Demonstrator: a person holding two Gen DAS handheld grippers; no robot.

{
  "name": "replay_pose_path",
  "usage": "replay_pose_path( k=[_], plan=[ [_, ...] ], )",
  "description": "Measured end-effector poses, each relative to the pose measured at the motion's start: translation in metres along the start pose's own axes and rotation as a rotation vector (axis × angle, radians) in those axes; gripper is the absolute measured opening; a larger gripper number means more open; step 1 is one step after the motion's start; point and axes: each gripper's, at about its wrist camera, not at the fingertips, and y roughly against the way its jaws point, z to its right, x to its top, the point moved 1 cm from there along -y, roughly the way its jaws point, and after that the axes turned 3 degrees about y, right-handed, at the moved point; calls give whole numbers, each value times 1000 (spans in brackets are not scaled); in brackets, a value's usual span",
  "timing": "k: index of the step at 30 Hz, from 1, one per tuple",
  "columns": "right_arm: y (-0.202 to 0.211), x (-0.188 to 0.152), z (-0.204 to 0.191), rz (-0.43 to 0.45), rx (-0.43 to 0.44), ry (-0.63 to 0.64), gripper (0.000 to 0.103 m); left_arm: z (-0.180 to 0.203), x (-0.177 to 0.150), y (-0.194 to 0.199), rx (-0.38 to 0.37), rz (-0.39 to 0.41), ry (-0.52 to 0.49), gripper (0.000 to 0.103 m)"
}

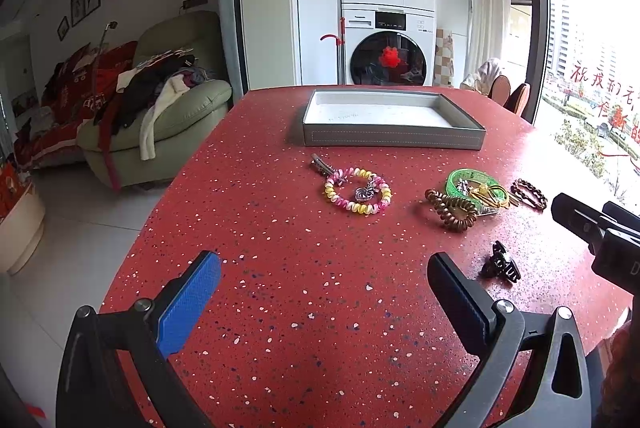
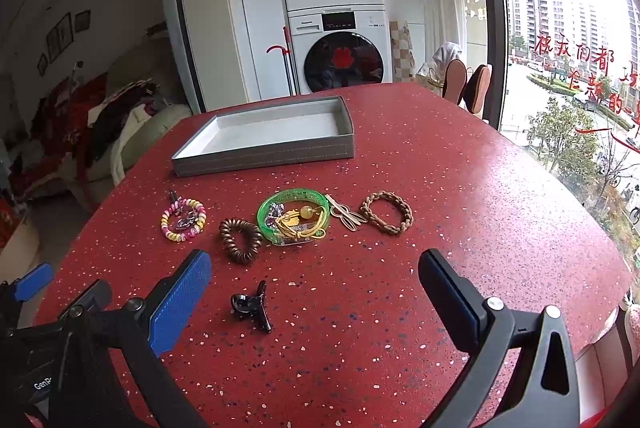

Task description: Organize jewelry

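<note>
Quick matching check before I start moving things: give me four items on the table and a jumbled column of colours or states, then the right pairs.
Things:
1. tray
2. claw clip
3. coil hair tie
4. bangle

Descriptions:
a. green, small pieces lying inside it
b. grey, nothing in it
c. black, nearest the grippers
d. brown spiral

Pairs: 1-b, 2-c, 3-d, 4-a

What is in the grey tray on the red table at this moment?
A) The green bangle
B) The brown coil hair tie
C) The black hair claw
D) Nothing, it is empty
D: the grey tray shows only its bare pale floor, while the green bangle, black hair claw and brown coil hair tie all lie on the red table in front of it.
</note>
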Motion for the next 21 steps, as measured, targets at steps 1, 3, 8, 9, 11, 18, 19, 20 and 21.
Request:
replay_pose_path(
  k=[1, 3, 8, 9, 11, 18, 19, 20, 21],
  plan=[
    [0, 0, 0, 1, 1, 0, 103, 0, 0, 0, 0, 1, 0, 103],
    [0, 0, -1, 1, 2, 0, 103, 0, 0, 0, 1, 0, 1, 103],
    [0, 0, -1, 0, 1, -1, 103, 0, 0, 0, -1, 0, 0, 103],
    [0, 0, -1, 1, 1, -1, 103, 0, 0, 0, 0, 1, 0, 103],
    [0, 0, -1, 2, 0, -1, 103, 0, 0, 0, 0, 0, 2, 103],
    [1, -1, -2, 0, 6, -6, 103, 0, 0, 0, 0, 1, 1, 103],
    [1, -1, -3, 0, 7, -5, 103, 0, 0, 0, 0, 1, 1, 103],
    [0, -1, -2, -1, 6, -5, 103, 0, -1, 0, 0, 2, 1, 103],
    [0, -1, -3, -2, 6, -4, 103, 0, -1, 0, 0, 2, 1, 103]
  ],
)
